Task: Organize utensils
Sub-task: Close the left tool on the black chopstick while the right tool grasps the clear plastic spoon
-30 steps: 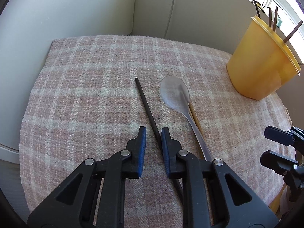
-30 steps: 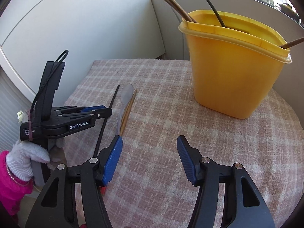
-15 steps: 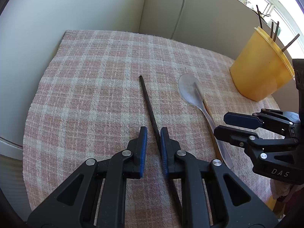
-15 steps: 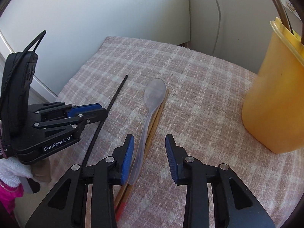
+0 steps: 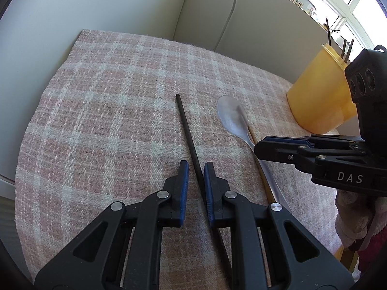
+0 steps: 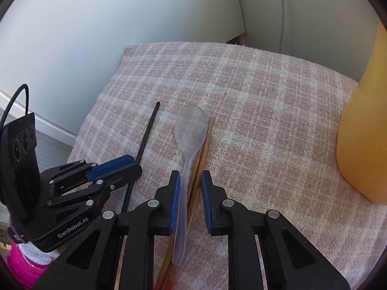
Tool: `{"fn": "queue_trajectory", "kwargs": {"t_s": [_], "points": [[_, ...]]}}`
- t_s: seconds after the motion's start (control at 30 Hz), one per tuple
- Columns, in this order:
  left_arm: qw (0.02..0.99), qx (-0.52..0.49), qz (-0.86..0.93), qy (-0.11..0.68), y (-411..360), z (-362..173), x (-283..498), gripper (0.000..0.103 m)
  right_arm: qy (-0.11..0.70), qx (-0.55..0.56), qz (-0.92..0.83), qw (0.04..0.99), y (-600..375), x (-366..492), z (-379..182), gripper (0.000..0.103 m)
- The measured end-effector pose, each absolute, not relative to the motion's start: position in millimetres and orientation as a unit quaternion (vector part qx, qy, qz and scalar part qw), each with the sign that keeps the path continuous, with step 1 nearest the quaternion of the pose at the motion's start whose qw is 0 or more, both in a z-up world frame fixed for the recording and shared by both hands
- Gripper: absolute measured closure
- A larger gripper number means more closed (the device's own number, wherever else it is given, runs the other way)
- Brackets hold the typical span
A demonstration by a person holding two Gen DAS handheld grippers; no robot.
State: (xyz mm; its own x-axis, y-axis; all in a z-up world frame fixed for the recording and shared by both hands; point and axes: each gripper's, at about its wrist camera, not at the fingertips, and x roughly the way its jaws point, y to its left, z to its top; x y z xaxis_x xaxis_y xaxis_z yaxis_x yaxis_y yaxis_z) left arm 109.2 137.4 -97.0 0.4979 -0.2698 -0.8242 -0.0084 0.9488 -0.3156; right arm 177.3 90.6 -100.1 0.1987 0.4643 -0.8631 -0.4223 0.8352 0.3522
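A table covered by a pink checked cloth is being viewed by both wrist cameras. At its far right edge a yellow tub is being kept upright, with several dark sticks being held inside it and poking above the rim. The left gripper is being held low over the cloth, its jaws slightly parted, with a black chopstick being straddled between the blue pads; no grip on it is being shown. The right gripper is being held likewise, jaws narrowly parted, with a clear plastic spoon and a pair of wooden chopsticks being bracketed but not yet being pinched. The spoon is being seen lying against the wooden chopsticks, just right of the black chopstick.
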Motion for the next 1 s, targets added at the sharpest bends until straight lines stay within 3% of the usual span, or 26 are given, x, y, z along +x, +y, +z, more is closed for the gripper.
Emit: {"fn": "queue_trajectory", "kwargs": {"t_s": [0.53, 1.0], "points": [[0.852, -0.144, -0.075, 0.497, 146, -94, 99, 0.089, 0.564, -0.011, 0.295, 0.771, 109, 179, -103, 0.088], [0.842, -0.121, -0.056, 0.522, 148, -87, 94, 0.088, 0.581, -0.043, 0.278, 0.764, 124, 190, -114, 0.094]]}}
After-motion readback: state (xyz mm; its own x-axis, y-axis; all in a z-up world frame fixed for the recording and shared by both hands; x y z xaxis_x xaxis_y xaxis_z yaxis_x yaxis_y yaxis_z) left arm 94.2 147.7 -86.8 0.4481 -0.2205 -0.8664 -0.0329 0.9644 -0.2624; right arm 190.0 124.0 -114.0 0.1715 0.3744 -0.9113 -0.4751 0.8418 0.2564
